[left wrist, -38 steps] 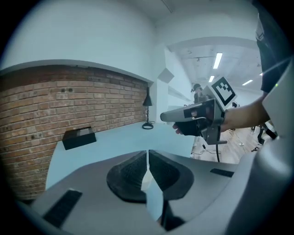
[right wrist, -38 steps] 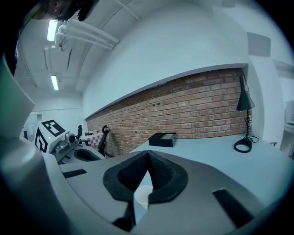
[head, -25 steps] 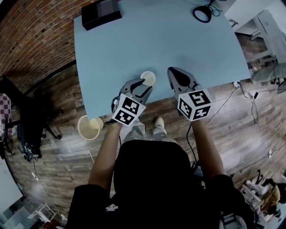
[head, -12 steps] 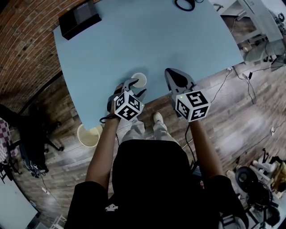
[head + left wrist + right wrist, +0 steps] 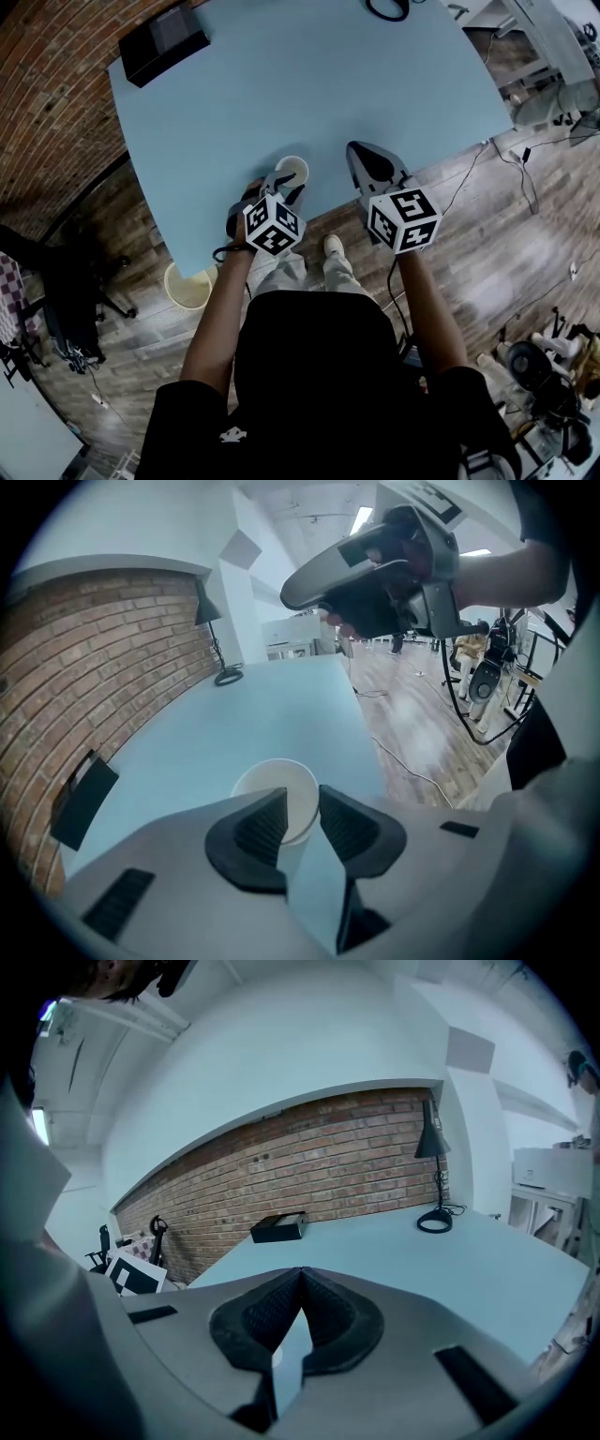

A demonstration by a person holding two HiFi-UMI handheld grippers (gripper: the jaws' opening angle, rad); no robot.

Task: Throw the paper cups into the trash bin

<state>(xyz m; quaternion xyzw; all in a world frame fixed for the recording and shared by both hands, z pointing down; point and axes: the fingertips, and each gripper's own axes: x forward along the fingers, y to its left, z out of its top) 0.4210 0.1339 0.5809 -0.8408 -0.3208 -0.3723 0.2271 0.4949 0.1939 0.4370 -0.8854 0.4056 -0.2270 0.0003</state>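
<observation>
A white paper cup stands open side up near the front edge of the light blue table. My left gripper points down at it. In the left gripper view the cup lies at the jaw tips of the left gripper. Its right rim is against the right pad and the left pad hangs over its mouth. The jaws have just been closing, and a gap still shows between the pads. My right gripper, shut with nothing in it, hovers over the table to the right and shows pads meeting in its own view. The cream trash bin stands on the floor.
A black box lies at the table's far left, by the brick wall. A lamp's round base sits at the far edge. Chairs stand on the wooden floor to the left, and cables and gear lie on it to the right. The person's shoes are just under the table's front edge.
The left gripper has sunk toward the cup and rolled, so its jaws now straddle the cup's rim. The right gripper has barely shifted. The head view has swung a little.
</observation>
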